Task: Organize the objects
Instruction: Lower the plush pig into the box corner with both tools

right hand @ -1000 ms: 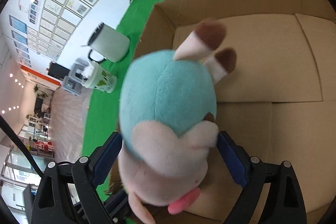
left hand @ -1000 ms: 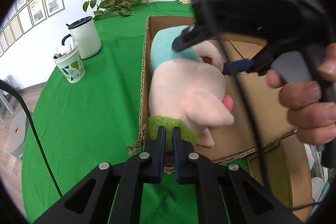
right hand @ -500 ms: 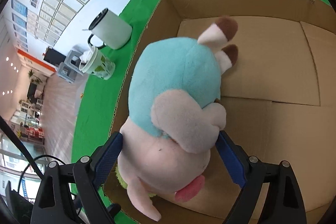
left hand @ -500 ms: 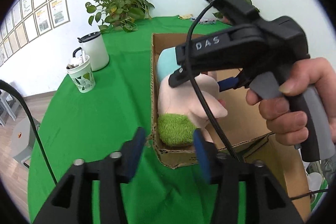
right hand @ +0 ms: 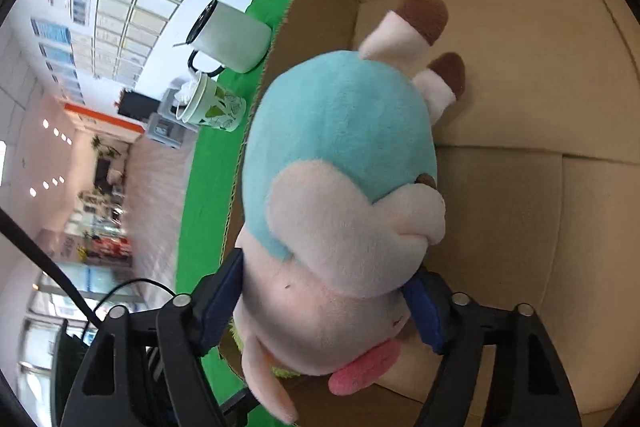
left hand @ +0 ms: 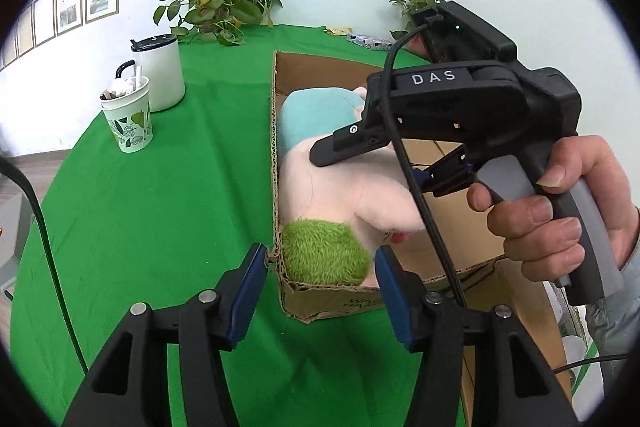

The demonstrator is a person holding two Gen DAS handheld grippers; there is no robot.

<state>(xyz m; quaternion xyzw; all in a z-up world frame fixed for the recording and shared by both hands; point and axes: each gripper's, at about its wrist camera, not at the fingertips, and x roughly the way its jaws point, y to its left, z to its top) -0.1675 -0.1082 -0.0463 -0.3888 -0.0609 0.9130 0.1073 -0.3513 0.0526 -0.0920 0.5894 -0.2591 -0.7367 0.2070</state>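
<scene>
Plush toy, lying in the cardboard box, is clamped by closing right gripper jaws; left gripper jaws are held apart, empty.

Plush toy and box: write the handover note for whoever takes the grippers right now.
Left gripper: open, holding nothing, hovering at the near corner of the cardboard box.
Right gripper: jaws closing around the plush toy, pads against its pink body.
Things: the toy lies inside the box along its left wall, green tuft at the near corner. White mug and paper cup stand on the green table, outside the box.
Done: toy is in the box.
Left: probably settle or release the toy; whether the cups need organizing is unclear.
</scene>
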